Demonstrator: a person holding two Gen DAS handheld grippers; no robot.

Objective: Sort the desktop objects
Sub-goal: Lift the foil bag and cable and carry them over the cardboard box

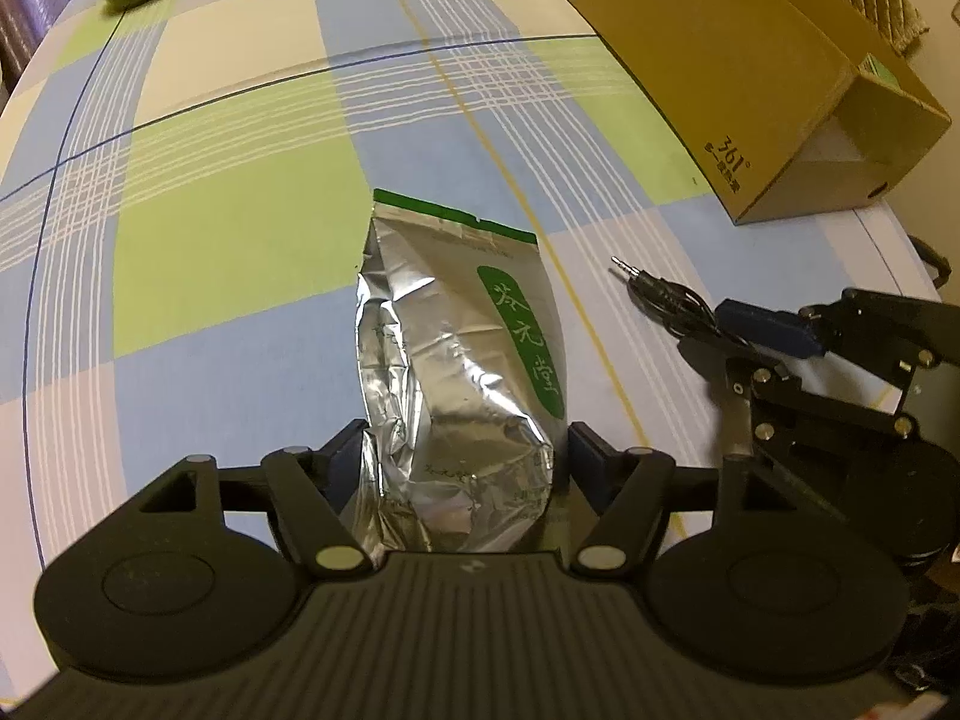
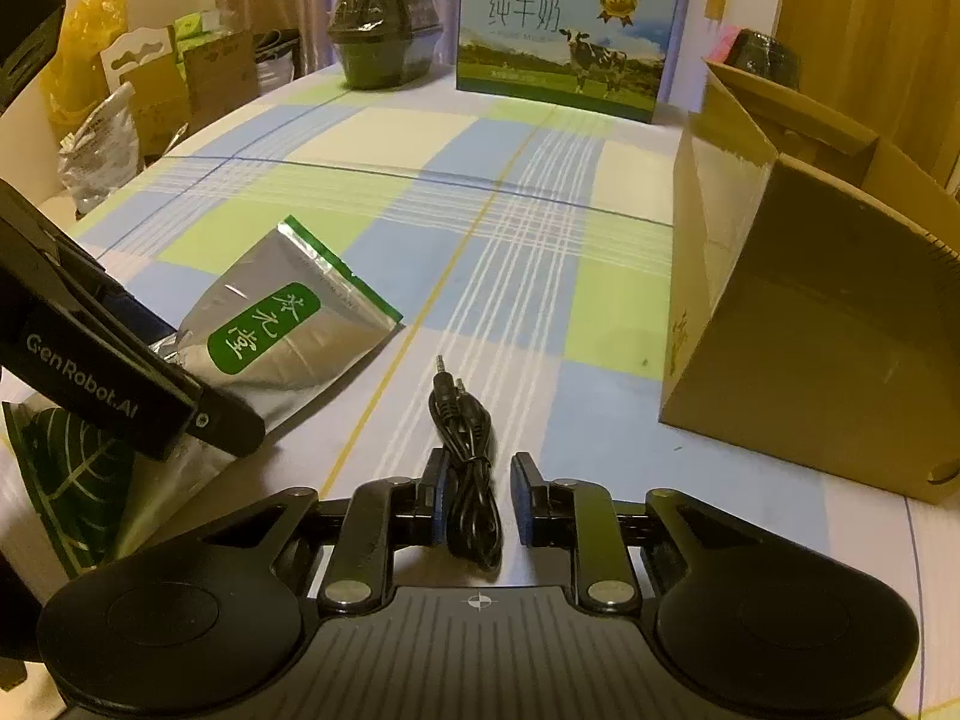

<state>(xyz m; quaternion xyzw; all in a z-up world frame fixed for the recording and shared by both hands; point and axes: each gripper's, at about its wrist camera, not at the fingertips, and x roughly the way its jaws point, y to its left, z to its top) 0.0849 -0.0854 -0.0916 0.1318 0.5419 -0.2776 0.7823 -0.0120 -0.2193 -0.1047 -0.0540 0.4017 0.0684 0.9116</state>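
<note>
A silver foil tea pouch [image 1: 456, 360] with a green label lies on the checked tablecloth [image 1: 210, 210]. Its crumpled lower end sits between the fingers of my left gripper [image 1: 468, 456], which press on both of its sides. The same pouch [image 2: 282, 330] shows at the left of the right wrist view. A black audio cable [image 2: 468, 456], coiled, with its two jack plugs pointing away, lies on the cloth between the fingers of my right gripper [image 2: 477, 492]. That gripper is open, with a gap beside the cable. The cable [image 1: 666, 294] also appears at the right of the left wrist view.
An open brown cardboard box [image 2: 810, 330] stands on the right, also seen as a box [image 1: 750, 78] from the left wrist. At the far edge stand a milk carton [image 2: 564, 42] and a dark wrapped pot [image 2: 384, 30]. A green leaf-print packet [image 2: 66, 480] lies near left.
</note>
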